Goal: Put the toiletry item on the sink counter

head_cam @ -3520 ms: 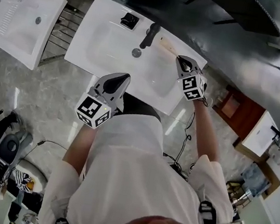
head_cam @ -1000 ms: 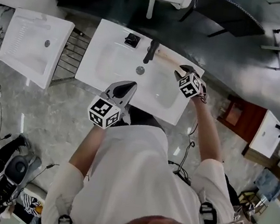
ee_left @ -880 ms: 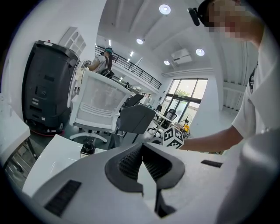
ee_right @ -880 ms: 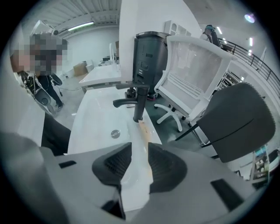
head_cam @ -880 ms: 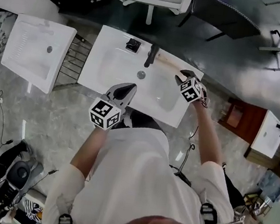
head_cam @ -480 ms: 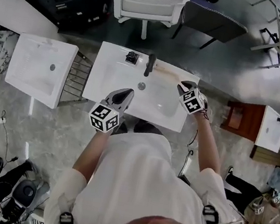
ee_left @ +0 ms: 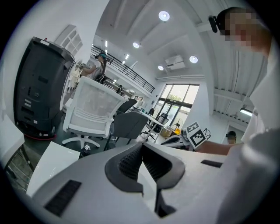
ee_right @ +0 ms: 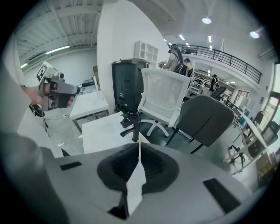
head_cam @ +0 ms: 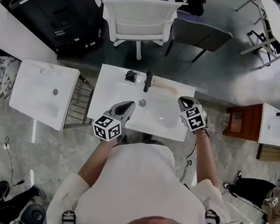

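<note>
The toiletry item, a long pale beige piece, lies on the white sink counter just right of the black faucet. Nothing holds it. My right gripper hovers over the counter's right end, a little to the right of the item; its jaws are closing, the tips meet in the right gripper view and nothing is between them. My left gripper hangs over the basin's front edge, shut and empty, as the left gripper view also shows.
A small black fitting sits left of the faucet. A second white sink stands to the left beyond a metal rack. Behind the counter are a white chair, a grey chair and a black cabinet.
The right gripper has drawn back from the beige item, which stays lying beside the faucet. The head view has risen and takes in more of the room. The left gripper has barely moved.
</note>
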Demonstrator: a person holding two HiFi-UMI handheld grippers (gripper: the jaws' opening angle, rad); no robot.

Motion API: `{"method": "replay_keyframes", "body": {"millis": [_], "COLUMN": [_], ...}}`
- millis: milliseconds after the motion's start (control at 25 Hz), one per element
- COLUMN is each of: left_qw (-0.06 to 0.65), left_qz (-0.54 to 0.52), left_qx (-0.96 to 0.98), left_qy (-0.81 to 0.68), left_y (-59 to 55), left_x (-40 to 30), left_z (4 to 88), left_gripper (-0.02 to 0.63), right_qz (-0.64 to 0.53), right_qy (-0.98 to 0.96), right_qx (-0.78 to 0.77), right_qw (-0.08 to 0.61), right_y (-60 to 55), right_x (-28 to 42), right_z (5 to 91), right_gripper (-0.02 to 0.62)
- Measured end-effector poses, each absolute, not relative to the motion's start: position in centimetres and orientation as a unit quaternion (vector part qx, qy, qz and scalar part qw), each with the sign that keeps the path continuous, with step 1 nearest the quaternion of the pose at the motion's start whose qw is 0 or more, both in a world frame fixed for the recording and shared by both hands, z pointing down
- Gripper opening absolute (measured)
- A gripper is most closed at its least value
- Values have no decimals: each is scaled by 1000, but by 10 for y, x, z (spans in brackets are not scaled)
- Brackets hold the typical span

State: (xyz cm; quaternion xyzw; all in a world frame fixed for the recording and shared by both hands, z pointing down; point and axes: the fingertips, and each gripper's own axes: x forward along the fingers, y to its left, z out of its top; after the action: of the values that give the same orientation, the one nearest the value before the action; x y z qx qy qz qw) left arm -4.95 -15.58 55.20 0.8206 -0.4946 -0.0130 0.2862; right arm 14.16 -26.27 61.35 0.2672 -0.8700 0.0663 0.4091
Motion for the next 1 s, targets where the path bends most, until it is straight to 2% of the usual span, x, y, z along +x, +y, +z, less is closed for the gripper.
{"method": "replay_keyframes", "body": {"millis": [400, 1000], "left_qw": [266, 230], "left_qz": [-16, -26], "left_qx": [847, 875], "left_qy": [-459, -425], "left_y": [-161, -176], "left_x": [-55, -56], "left_z": [523, 491], "left_gripper": [3, 3], "right_qz": [78, 93], "right_qy": [-883, -904], "right_qx": [299, 366], "right_qw": [354, 200], "right_y": [-231, -204], "right_x": [139, 135], "right_z": [574, 505], "right_gripper": [6, 6]}}
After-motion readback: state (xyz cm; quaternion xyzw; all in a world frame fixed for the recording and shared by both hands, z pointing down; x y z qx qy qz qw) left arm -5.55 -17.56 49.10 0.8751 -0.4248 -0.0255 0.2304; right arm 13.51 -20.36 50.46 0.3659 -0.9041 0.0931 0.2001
